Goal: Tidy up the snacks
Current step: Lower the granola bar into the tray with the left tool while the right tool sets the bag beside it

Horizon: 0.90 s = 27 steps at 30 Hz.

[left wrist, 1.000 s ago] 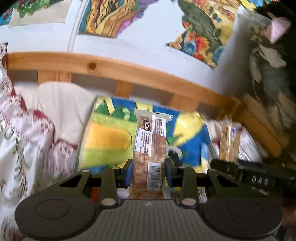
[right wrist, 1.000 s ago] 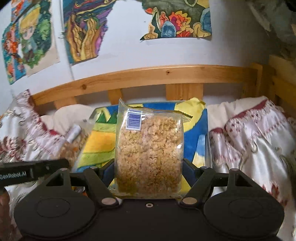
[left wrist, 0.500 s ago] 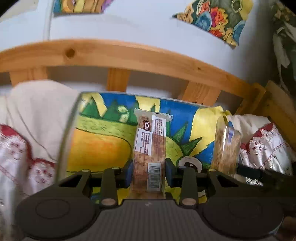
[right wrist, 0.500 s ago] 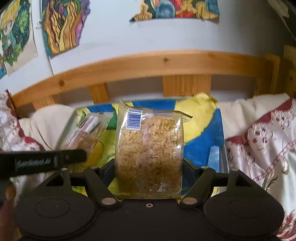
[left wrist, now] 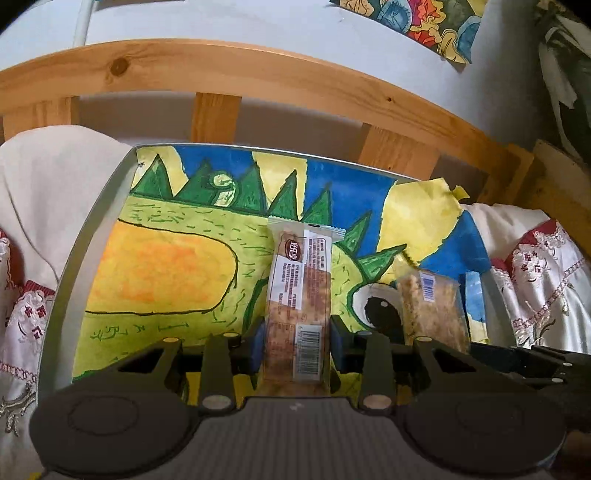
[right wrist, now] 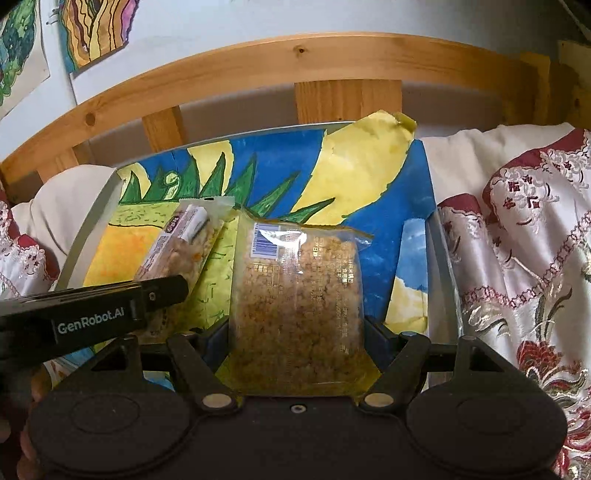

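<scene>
My left gripper (left wrist: 297,343) is shut on a narrow clear-wrapped snack bar (left wrist: 300,295) with a white label, held upright over the tray (left wrist: 92,221). My right gripper (right wrist: 295,332) is shut on a wide clear packet of crumbly rice snack (right wrist: 295,295), held over the tray's right half (right wrist: 439,266). Each view shows the other's snack: the rice packet (left wrist: 432,310) to the right, the bar (right wrist: 177,247) to the left. The tray is grey-rimmed and lined with a painted green, yellow and blue dinosaur picture.
The tray lies on a bed with white and red embroidered cloth (right wrist: 517,240) on both sides. A wooden slatted headboard (left wrist: 221,74) runs behind it. Painted pictures (right wrist: 96,29) hang on the white wall.
Both grippers have moved forward and down towards the tray, which now fills more of each view. The snacks stay held.
</scene>
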Motion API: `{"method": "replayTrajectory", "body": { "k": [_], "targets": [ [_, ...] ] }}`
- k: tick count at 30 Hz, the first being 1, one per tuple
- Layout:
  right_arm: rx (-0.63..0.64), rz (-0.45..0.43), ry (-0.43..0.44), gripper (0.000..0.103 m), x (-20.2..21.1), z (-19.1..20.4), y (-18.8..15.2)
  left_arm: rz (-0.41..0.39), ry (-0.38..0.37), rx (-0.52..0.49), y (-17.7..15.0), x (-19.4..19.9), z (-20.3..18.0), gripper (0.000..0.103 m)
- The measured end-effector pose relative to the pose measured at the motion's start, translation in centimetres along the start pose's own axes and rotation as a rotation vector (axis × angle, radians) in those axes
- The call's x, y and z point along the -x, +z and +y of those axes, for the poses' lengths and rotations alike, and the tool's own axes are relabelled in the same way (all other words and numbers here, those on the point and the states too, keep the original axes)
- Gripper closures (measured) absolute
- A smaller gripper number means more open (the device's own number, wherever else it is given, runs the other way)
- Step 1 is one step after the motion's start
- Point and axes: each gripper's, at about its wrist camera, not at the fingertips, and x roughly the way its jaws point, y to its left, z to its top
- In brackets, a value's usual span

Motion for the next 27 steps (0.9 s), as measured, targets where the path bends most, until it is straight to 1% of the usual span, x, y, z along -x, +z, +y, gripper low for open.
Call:
{"method": "replayTrajectory", "body": {
  "k": [5, 8, 9, 13, 17, 20, 22, 24, 27],
  "targets": [
    [0.028, -0.005, -0.006, 0.027, -0.3, 0.5, -0.2, 0.016, 0.011, 0.007, -0.3, -0.5, 0.2, 0.063],
    [0.053, -0.016, -0.012, 0.026, -0.3, 0.7, -0.4, 0.014, 0.008, 0.008, -0.3, -0.5, 0.3, 0.063],
    [0.061, -0.019, -0.014, 0.026, -0.2, 0.7, -0.5, 0.014, 0.006, 0.01, -0.3, -0.5, 0.3, 0.062],
    [0.082, -0.027, -0.018, 0.025, -0.2, 0.8, -0.7, -0.002, 0.002, 0.017, 0.0, -0.1, 0.4, 0.051],
    [0.074, -0.033, -0.014, 0.019, 0.0, 0.6, -0.8, -0.014, 0.002, 0.028, 0.2, 0.4, 0.5, 0.046],
    [0.08, -0.046, -0.015, 0.015, 0.5, 0.6, -0.9, -0.029, 0.01, 0.031, 0.4, 1.0, 0.6, 0.035],
    [0.077, -0.066, -0.018, 0.011, 1.0, 0.5, -1.0, -0.046, 0.02, 0.033, 0.5, 1.5, 0.7, 0.022],
    [0.072, -0.094, -0.017, 0.006, 1.8, 0.4, -1.2, -0.066, 0.028, 0.037, 0.7, 2.2, 0.8, 0.018],
    [0.075, -0.137, -0.025, 0.003, 3.0, 0.4, -1.4, -0.089, 0.033, 0.038, 1.1, 3.2, 1.0, 0.012]
  ]
}}
